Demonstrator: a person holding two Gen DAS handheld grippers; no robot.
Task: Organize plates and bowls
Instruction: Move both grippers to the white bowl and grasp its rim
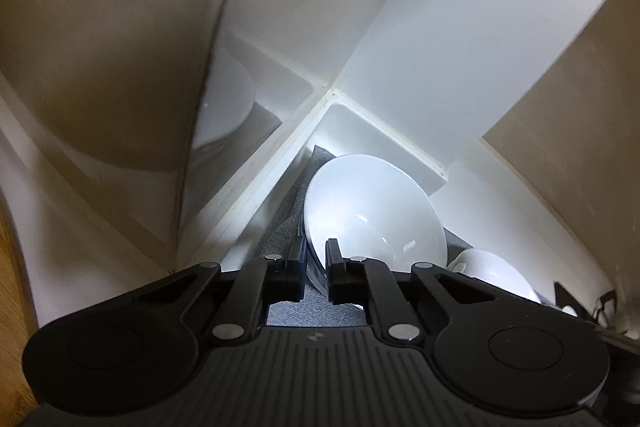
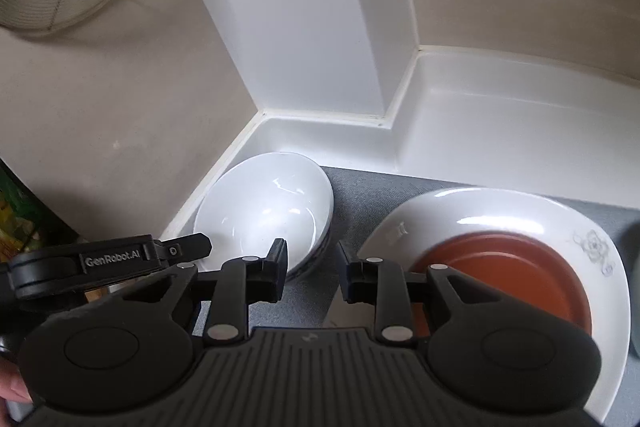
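Left tool: the left tool (image 1: 316,269) is closed down on the near rim of the white bowl (image 1: 374,211); its jaws pinch the thin wall between them, one pad inside and one outside.
Right tool: the right tool (image 2: 312,271) stands partly open with nothing between its jaws, hovering over the grey mat (image 2: 356,195) between the bowl and the white plate (image 2: 500,211).
Bowl position: tucked into the back corner of the table, close to the white wall edge (image 2: 224,163); it seems to sit on another bowl, though the blur makes that hard to confirm.
Plate position: well right of the bowl on the mat, with a brown dish (image 2: 492,267) resting inside it.
Handling: glazed ceramic, stiff, fairly heavy, slippery and breakable; a rim pinch will likely let the bowl tilt, so a deep bite on the rim and a slow lift suit it.
Plate grip: take the raised near rim, jaws across the edge.
Risk: knocking the bowl against the wall.
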